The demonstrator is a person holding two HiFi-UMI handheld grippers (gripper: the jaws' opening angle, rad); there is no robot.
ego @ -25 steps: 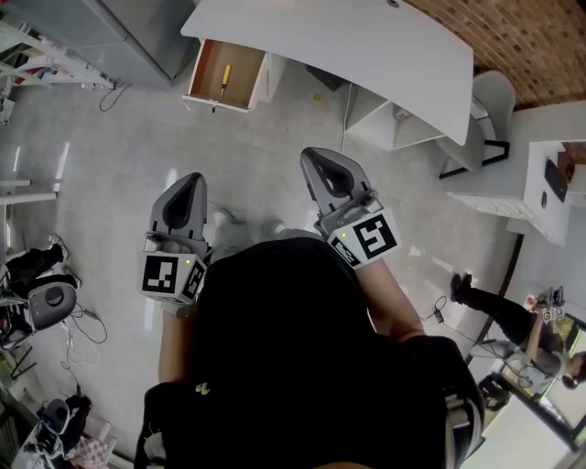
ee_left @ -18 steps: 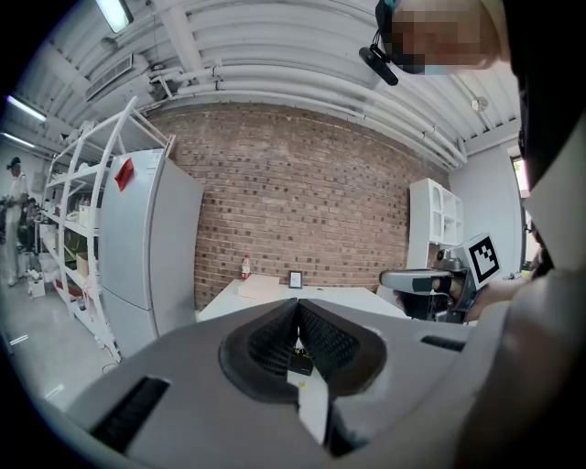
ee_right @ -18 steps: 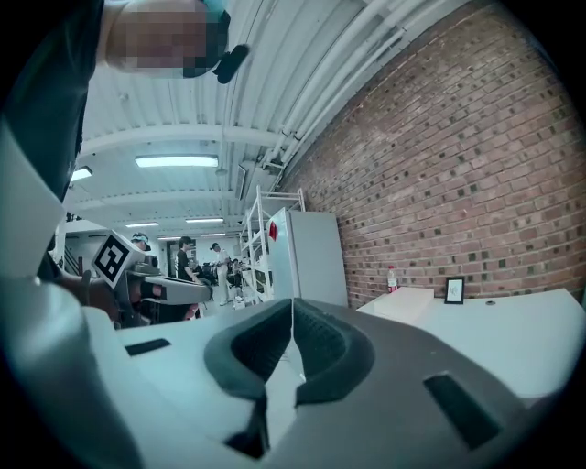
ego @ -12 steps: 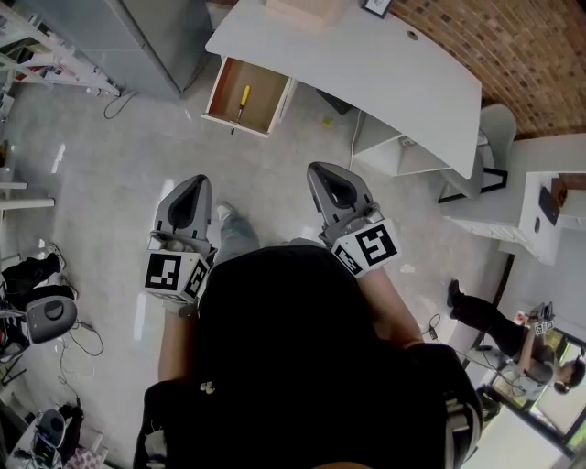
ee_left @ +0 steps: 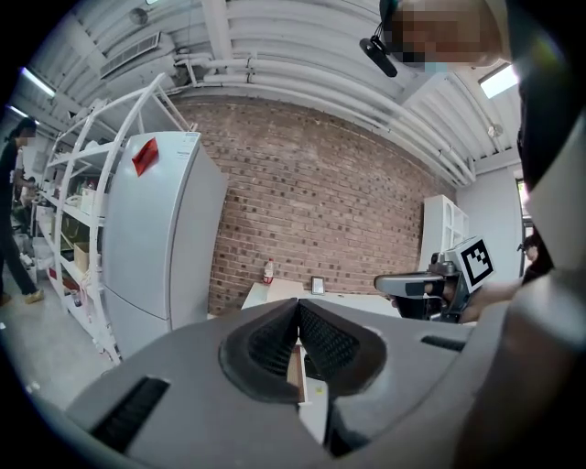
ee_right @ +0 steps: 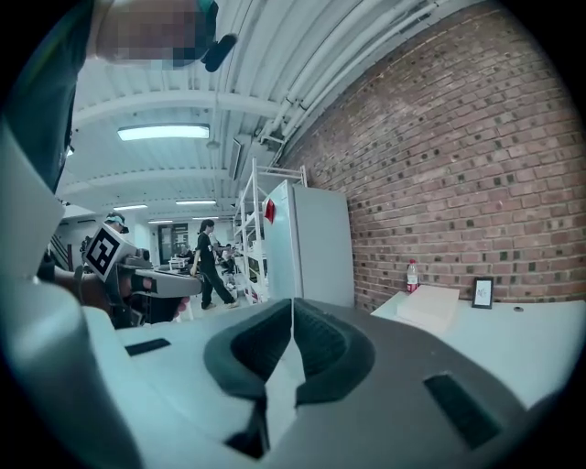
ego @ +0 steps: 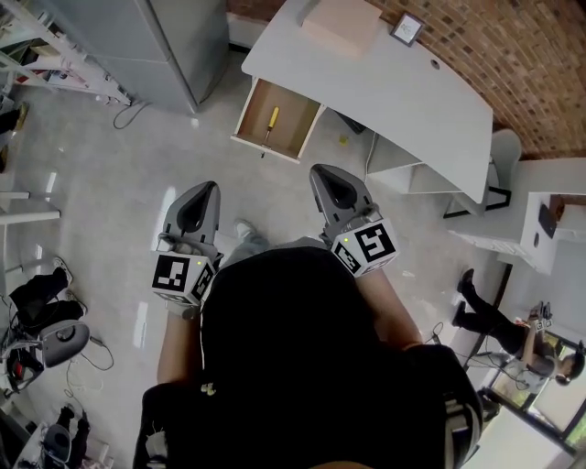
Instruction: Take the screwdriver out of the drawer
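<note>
The open drawer (ego: 295, 145) has drawn closer ahead of the left claw (ego: 207, 189) and right claw (ego: 322, 174), both closed on nothing; arriving unopened, they might merely shove the screwdriver (ego: 271, 120).

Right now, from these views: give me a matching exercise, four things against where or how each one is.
1 screwdriver
2 drawer
3 box
4 right gripper

A shut, nothing between the jaws
B on top of the desk
C pulled open from the desk
D lying inside the drawer

Pairs: 1-D, 2-C, 3-B, 4-A
</note>
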